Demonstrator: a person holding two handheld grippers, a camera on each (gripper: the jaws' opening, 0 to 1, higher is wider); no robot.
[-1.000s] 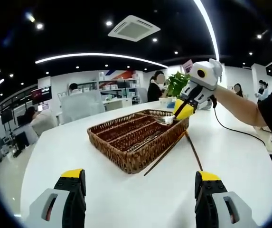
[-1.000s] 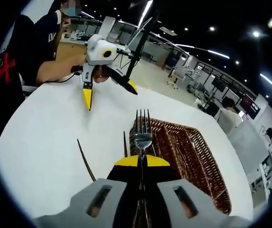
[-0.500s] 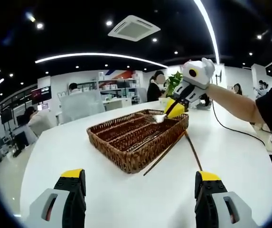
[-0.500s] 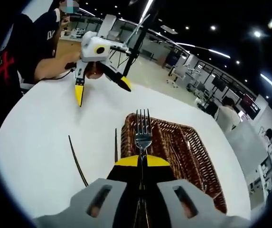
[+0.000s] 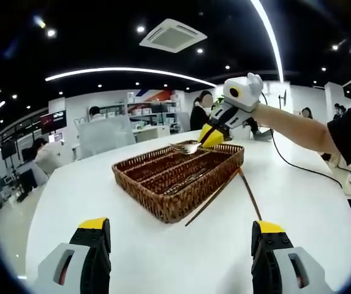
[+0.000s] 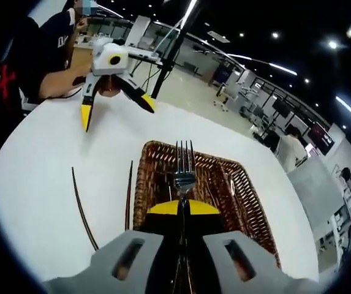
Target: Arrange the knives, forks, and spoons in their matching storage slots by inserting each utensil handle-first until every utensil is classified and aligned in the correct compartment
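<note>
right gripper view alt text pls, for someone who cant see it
The right gripper, shut on a fork with tines pointing away, hangs over a wicker tray on a white table. Two chopsticks lie beside the tray, and the left gripper is open beyond it.

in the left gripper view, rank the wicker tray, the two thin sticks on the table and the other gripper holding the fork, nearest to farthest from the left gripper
1. Sticks, lying on the table, right of the tray.
2. Wicker tray, ahead at centre.
3. Right gripper, raised over the tray's far end, holding the fork.

Sticks and tray's near corner are close to call.
</note>
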